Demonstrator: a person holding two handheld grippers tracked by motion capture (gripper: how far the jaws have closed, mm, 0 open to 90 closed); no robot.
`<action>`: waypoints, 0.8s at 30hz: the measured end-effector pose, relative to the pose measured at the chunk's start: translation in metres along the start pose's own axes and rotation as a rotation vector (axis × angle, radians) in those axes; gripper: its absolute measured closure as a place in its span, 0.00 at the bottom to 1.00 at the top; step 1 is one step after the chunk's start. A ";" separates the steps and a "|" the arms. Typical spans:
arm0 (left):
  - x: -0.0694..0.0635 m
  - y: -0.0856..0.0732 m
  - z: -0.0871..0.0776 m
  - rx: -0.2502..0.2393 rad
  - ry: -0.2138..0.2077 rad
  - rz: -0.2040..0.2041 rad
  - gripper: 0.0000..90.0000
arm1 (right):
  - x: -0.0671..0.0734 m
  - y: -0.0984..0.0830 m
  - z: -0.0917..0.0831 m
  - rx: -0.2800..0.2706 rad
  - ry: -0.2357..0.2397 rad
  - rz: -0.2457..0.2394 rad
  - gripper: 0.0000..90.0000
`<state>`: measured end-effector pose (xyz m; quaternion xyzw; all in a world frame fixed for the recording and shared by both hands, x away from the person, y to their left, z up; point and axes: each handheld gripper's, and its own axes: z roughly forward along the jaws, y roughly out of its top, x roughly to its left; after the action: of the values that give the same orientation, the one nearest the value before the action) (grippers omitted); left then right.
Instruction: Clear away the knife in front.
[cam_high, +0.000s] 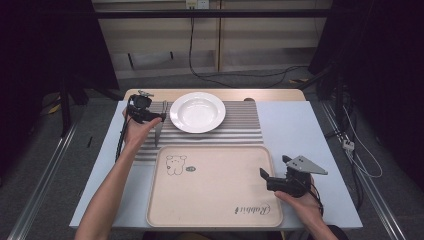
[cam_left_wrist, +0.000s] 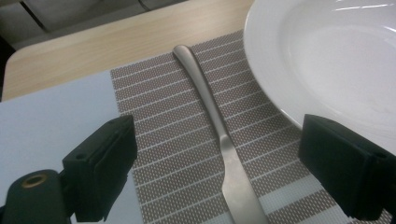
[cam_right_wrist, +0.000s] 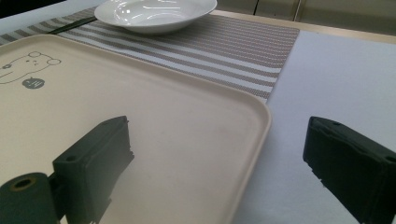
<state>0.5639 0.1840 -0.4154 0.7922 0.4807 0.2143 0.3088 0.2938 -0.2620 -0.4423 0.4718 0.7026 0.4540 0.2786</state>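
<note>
A matt metal utensil lies on the striped placemat, its slim handle end pointing away, just left of the white plate. My left gripper is open, and its jaws stand on either side of the utensil without touching it. In the high view the left gripper sits over the utensil beside the plate. My right gripper is open at the right edge of the beige tray. In its own view the right gripper straddles the tray's rim, holding nothing.
The tray bears a small bear drawing and lies at the table's near side. The placemat lies beyond it, in front of a wooden strip. Bare grey table shows right of the tray. Cables run across the floor behind.
</note>
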 end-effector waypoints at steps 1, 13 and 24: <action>0.001 0.001 0.002 0.017 -0.001 0.003 0.16 | 0.000 0.000 0.000 0.001 0.001 0.001 0.08; 0.005 0.011 0.036 0.060 0.028 -0.037 0.34 | -0.001 -0.001 0.002 0.012 0.012 0.003 0.09; 0.004 0.014 0.052 0.104 0.042 -0.038 0.59 | -0.001 -0.001 0.002 0.022 0.016 -0.001 0.10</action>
<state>0.6074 0.1685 -0.4426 0.7933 0.5124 0.1996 0.2611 0.2953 -0.2621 -0.4438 0.4706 0.7101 0.4500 0.2680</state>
